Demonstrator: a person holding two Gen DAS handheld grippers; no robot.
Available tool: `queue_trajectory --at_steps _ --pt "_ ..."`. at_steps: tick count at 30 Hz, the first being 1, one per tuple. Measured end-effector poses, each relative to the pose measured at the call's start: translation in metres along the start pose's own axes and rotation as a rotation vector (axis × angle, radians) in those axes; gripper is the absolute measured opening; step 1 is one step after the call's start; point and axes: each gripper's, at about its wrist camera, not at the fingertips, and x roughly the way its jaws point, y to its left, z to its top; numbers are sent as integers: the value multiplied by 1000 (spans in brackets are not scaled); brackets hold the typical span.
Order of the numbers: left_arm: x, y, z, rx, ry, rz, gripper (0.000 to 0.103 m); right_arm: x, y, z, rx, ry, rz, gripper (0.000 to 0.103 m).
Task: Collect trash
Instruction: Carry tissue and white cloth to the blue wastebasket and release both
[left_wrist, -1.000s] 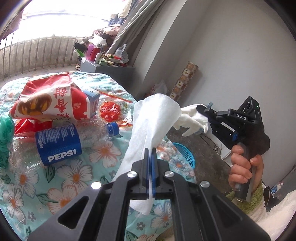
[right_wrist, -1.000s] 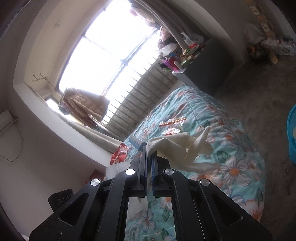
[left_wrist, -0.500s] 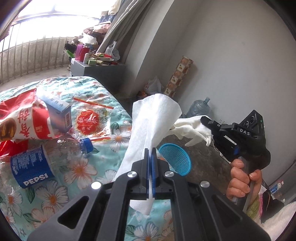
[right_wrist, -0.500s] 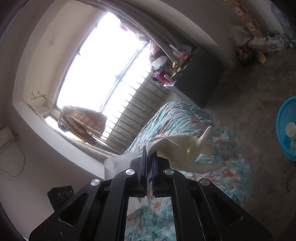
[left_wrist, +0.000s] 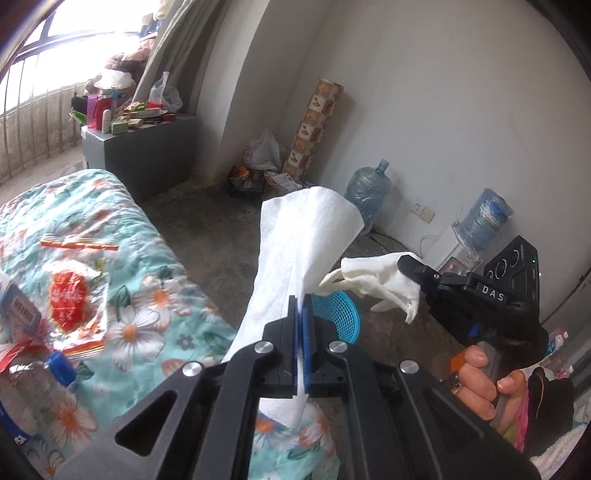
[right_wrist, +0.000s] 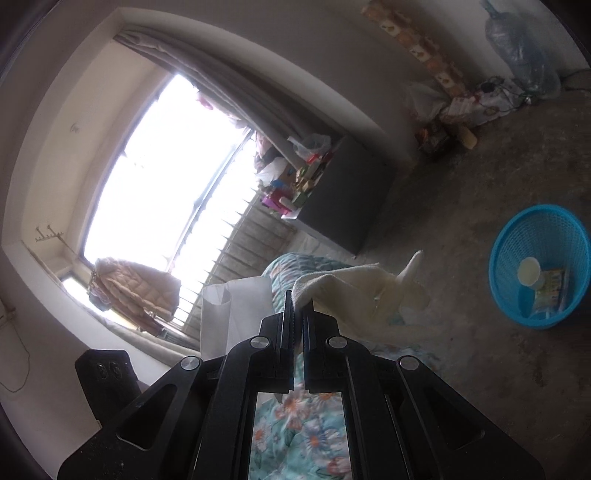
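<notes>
Trash on the left: a clear plastic bottle (left_wrist: 35, 387) with a blue cap lying on the flowered bedspread (left_wrist: 147, 295), beside a red-printed clear wrapper (left_wrist: 70, 295), a small blue-and-white carton (left_wrist: 18, 308) and a red-and-yellow strip (left_wrist: 79, 242) farther up the bed. Behind the bed, a dark cabinet (left_wrist: 147, 147) crowded with bottles and boxes, under a barred window (left_wrist: 26, 110).

In the middle, left gripper (left_wrist: 300, 314), jaws pressed together and pinching a white paper tissue (left_wrist: 306, 229) that stands up above the fingertips and hangs out below them. Just past it, on the concrete floor, a blue mesh basket (left_wrist: 340, 314), partly hidden by the tissue. From the right wrist view, same basket (right_wrist: 541, 266) seen from above, holding a pale cup (right_wrist: 529, 270) and a printed packet (right_wrist: 550, 291).

To the right, right gripper (left_wrist: 406, 264) gripped by a bare hand (left_wrist: 484, 384), jaws clamped on a crumpled whitish glove (left_wrist: 373, 280), its fingers dangling over the floor near the basket. In its own view, right gripper (right_wrist: 298, 306) pinching that glove (right_wrist: 369, 291), tissue (right_wrist: 232, 310) to the left of it.

Along the far wall, a tall patterned roll (left_wrist: 314, 125), a white plastic bag (left_wrist: 264, 149) and two big water jugs (left_wrist: 369, 192).
</notes>
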Motion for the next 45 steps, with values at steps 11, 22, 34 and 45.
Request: queue_trajectory --at_steps 11,22,34,45 --pt "181 -35 43 -70 265 -65 1 3 -119 33 192 -56 -244 2" --pt "360 -84 48 17 501 -58 11 31 -238 56 418 -58 -359 26" --pt "377 -88 35 71 506 -13 56 27 -296 22 572 -28 -464 57" --pt "246 -86 72 63 310 -72 67 37 -180 35 331 -29 -381 60"
